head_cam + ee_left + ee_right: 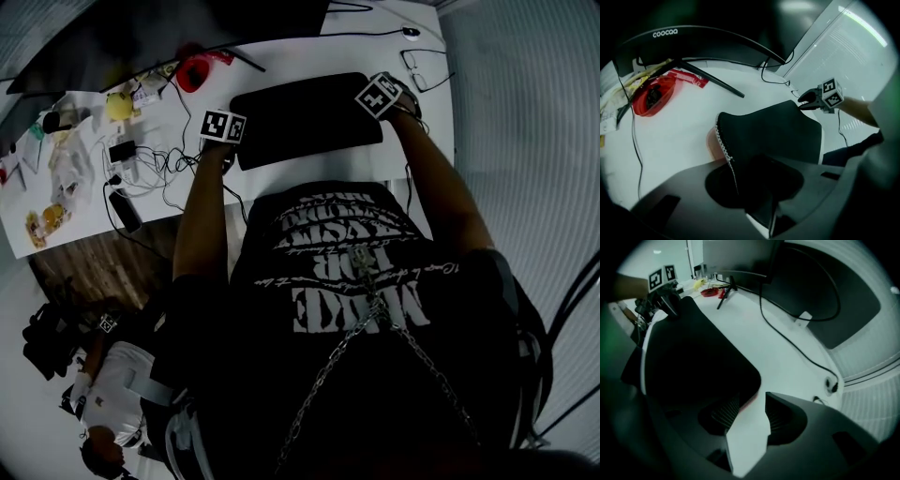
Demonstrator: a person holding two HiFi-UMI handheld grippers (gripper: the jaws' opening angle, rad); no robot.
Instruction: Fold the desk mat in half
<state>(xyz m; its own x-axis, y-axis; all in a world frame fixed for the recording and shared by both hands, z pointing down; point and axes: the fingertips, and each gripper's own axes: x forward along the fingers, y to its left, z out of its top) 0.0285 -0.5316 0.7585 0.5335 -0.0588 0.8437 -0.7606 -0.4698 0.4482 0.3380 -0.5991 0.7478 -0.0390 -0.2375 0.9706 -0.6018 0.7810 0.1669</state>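
Well, I saw the left gripper with its jaws only a little apart, and the desk mat ran right up into that narrow gap: its white-stitched edge passed between the jaws, and I could not see the pads pressing on it. Just left of the jaws the mat's corner curled off the white desk and showed a pinkish underside. Ahead of the jaws and to their left lay a crumpled red pouch, and beyond it stood the legs of a monitor stand under a dark monitor. The right gripper had its jaws plainly apart with bare desk showing between them; the mat's rounded corner sat against the left jaw, a thin red rim showing under it, and nothing touched the right jaw. Ahead of those jaws a black cable snaked across the desk, clear of the mat. In the head view a pair of glasses lay beyond the right gripper, and a tangle of cables crowded the desk beside the left one, near the mat's edge.
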